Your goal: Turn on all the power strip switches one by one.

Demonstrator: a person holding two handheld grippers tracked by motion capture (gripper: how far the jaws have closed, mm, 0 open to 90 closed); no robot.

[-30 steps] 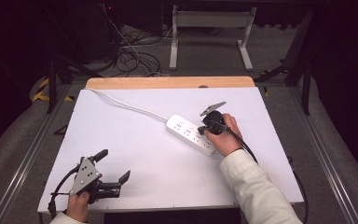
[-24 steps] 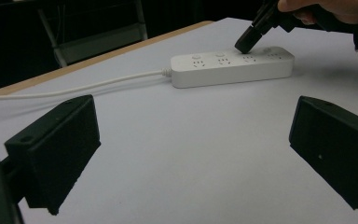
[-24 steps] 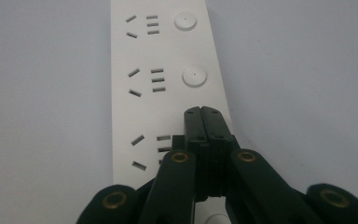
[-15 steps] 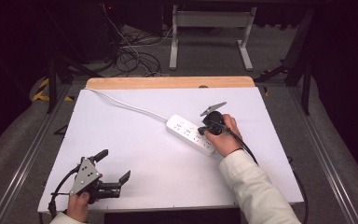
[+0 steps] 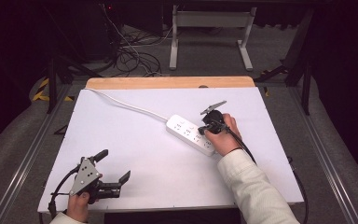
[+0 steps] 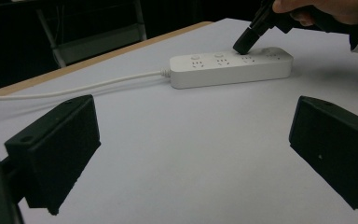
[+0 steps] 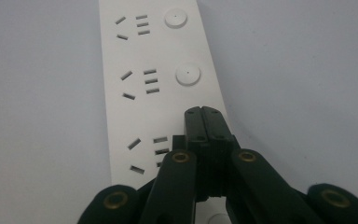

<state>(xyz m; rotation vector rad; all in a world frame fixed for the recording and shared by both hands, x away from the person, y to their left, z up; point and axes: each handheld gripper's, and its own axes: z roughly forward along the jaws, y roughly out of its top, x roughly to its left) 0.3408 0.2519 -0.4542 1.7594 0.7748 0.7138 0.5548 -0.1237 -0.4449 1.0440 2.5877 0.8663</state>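
A white power strip (image 5: 189, 134) is laid slantwise near the middle of the white table (image 5: 135, 154), its white cord (image 5: 121, 103) run off toward the far left corner, where a wooden edge strip (image 5: 168, 82) is left bare. The right gripper (image 7: 202, 114) is held tip-down on the strip's top face with its jaws pressed together on nothing; the closed tip is set where a round button (image 7: 188, 74) would be expected in the row beside each socket group, so a switch is judged to be the target of a press rather than a grasp, though contact with a button cannot be confirmed. The left gripper (image 5: 115, 169) is kept low at the near left corner with its jaws spread wide and nothing between them, well apart from the strip, apparently parked out of the way. Wide bare table is left all round the strip, and neither its ends nor the cord are close to the side edges; the near edge is crowded only by the left hand (image 5: 78, 205).
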